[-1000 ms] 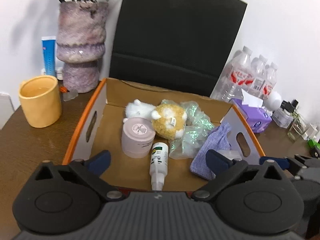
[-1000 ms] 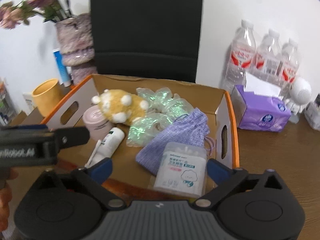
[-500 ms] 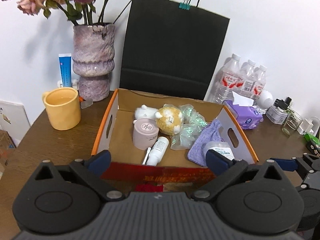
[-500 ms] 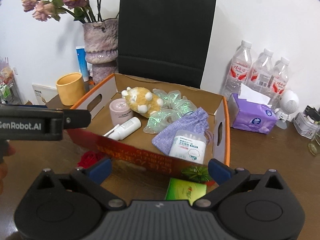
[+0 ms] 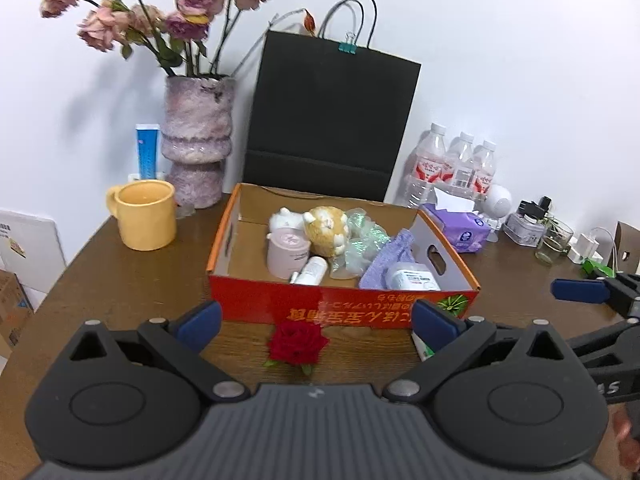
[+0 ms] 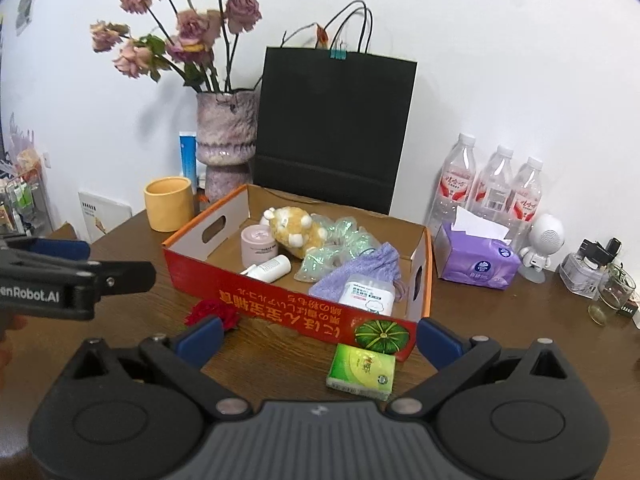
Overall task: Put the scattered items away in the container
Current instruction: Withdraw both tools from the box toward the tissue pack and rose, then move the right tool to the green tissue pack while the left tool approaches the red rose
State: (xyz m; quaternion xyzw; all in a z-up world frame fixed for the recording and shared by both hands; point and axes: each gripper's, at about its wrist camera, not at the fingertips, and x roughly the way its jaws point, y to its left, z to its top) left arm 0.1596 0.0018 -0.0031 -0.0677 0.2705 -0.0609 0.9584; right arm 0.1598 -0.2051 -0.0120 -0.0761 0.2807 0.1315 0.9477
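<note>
Green tissue pack (image 6: 361, 372) is located at 12 o'clock, just beyond the right hand-held gripper (image 6: 318, 338), jaws held wide and empty; its long axis is seen crosswise.

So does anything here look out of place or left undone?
Two items lie outside the orange cardboard box: a red fabric rose and a green tissue packet, both on the wooden table by its front wall. Nothing spilled or damaged; both claws are open and empty.
</note>
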